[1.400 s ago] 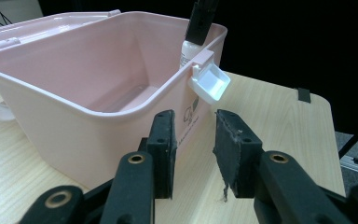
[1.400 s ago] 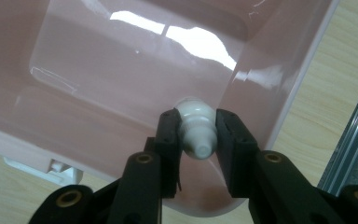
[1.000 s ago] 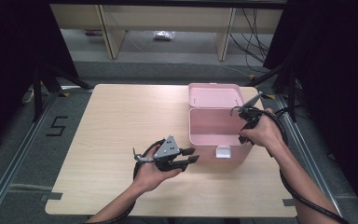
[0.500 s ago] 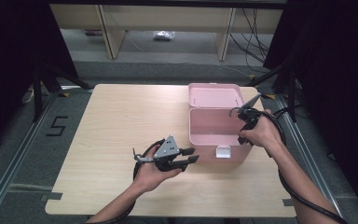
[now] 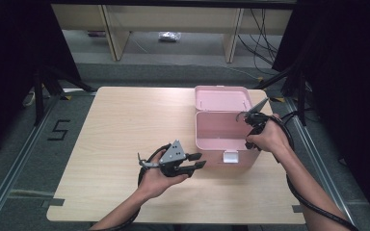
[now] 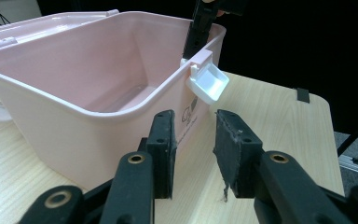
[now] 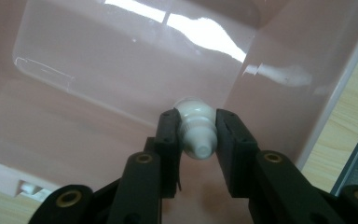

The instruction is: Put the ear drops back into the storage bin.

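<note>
A floor marking "5" [image 5: 59,130] sits left of the table [image 5: 106,144]. The right gripper [image 7: 196,135], jaws clamped on a small white bottle [image 7: 196,123], hangs inside the open pink box [image 5: 221,130]; the box's dark print is unreadable. The left gripper [image 6: 193,140] is partly open, holding nothing.

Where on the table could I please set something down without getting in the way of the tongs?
The left half of the table is bare wood, from its left edge to the left tongs and the pink box. The near strip in front of the box is open too. It is crowded at the right, where the right tongs hold a small white bottle over the box.
</note>
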`<state>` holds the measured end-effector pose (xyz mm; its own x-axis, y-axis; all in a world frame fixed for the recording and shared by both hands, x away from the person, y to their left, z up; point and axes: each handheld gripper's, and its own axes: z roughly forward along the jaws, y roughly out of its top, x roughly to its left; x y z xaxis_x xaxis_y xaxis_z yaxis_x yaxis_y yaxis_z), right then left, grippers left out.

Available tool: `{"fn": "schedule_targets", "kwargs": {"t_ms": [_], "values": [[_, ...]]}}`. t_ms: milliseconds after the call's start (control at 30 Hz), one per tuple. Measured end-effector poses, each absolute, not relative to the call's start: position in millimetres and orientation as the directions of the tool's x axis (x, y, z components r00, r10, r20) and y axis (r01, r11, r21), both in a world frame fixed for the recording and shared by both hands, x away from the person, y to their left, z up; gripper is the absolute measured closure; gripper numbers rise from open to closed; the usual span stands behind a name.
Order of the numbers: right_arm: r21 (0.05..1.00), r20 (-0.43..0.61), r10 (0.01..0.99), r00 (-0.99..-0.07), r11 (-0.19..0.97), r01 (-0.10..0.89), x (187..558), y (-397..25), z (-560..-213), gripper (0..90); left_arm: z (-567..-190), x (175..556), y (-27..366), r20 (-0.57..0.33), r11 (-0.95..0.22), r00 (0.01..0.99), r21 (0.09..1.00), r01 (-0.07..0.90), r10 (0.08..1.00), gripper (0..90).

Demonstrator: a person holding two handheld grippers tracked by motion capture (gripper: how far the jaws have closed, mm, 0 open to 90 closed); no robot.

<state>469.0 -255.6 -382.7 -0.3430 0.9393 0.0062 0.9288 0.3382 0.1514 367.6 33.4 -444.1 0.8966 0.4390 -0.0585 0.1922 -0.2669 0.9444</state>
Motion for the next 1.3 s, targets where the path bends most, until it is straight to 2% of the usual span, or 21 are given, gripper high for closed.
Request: {"fn": "schedule_targets", "kwargs": {"t_ms": [1300], "values": [[0.117,-0.016,0.934,-0.357,0.356,0.927,474.3,-249.6,-390.7,72.0,-444.3,366.8,33.0,-0.058,-0.274,0.898,0.942,0.194,0.437,67.3]]}}
